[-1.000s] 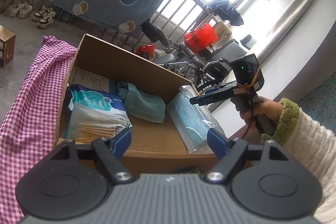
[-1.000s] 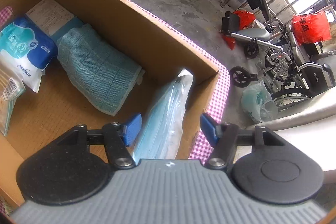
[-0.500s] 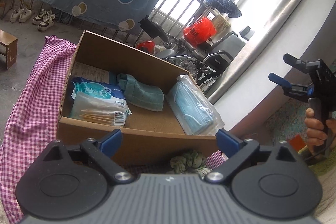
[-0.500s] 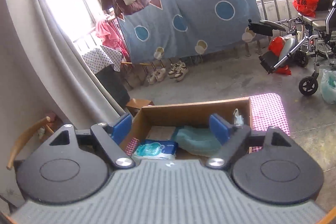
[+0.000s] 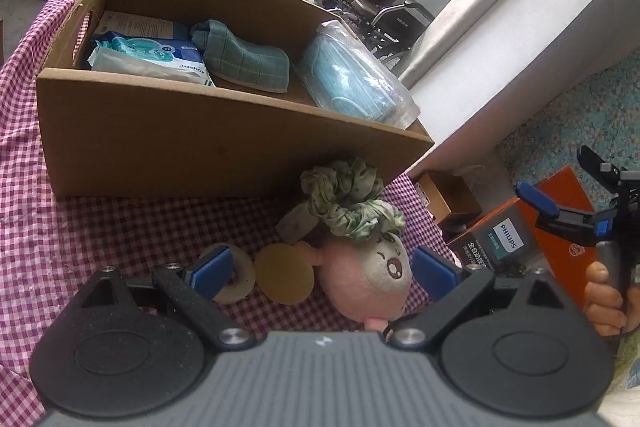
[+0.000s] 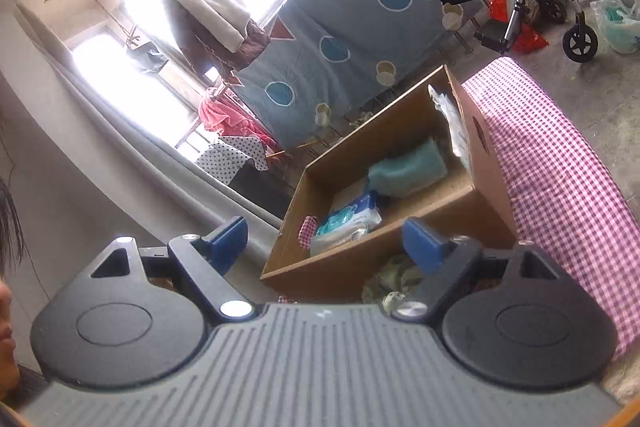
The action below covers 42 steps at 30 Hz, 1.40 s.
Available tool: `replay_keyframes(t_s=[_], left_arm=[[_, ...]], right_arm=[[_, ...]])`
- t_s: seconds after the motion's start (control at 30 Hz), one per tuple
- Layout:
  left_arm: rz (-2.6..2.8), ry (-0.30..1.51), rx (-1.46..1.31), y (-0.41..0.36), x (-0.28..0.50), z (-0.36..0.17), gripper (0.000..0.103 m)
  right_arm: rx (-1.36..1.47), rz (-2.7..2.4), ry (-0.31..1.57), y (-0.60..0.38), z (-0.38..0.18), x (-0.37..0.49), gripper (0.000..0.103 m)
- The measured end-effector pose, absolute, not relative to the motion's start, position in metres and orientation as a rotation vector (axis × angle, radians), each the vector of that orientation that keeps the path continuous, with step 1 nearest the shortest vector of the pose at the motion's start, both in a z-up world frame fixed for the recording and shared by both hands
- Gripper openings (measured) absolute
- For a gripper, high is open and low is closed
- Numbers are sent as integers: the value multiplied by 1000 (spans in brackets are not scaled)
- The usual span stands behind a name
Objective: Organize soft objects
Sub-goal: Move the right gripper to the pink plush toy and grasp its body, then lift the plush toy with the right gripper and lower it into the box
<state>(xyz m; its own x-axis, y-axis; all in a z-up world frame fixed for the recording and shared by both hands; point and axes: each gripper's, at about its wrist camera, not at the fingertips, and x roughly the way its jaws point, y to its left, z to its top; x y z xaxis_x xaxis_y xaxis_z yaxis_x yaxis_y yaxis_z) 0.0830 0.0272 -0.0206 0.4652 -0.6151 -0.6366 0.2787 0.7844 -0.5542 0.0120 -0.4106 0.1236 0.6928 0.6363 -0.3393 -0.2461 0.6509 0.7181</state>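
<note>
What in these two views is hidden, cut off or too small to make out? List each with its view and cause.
- Plush toy, left wrist view: lower body hidden by the gripper housing.
- Cardboard box floor, left wrist view: partly hidden by its near wall.
- Green scrunchie, right wrist view: mostly behind the gripper.

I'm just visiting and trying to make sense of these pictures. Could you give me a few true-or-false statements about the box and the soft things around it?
1. The pack of blue face masks lies inside the brown cardboard box. True.
2. The pink plush toy with a drawn face is already in the box. False: it lies on the pink checked cloth in front of the box.
3. The left gripper is clamped on the plush toy. False: its jaws stand open, pressing nothing.
4. A folded teal cloth lies in the box. True.
5. The right gripper holds nothing. True.
</note>
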Motion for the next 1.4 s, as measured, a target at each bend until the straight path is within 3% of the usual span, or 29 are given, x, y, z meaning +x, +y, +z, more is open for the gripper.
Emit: replay_keyframes(t_s=[0.33,0.63,0.9,1.03,1.4], left_arm=[[-760,1063,-364,-19,87,-37,97],[-785,1152,-288,-58,107,-56,97],[-787,1168,-265,-81,123,-61,95],[-840,1183,-320,-90,127,-58,95],[-1008,1142,-313,-130,125,-50,95]], right_arm=[[707,449,778,-420,60,-10,85],[738,449,1006,-378,-6,48,85],[707,445,1110,-356,-39,71,74],[736,453,1114,-360,-40,72,69],[756,321,1100,-399,-16,38,69]])
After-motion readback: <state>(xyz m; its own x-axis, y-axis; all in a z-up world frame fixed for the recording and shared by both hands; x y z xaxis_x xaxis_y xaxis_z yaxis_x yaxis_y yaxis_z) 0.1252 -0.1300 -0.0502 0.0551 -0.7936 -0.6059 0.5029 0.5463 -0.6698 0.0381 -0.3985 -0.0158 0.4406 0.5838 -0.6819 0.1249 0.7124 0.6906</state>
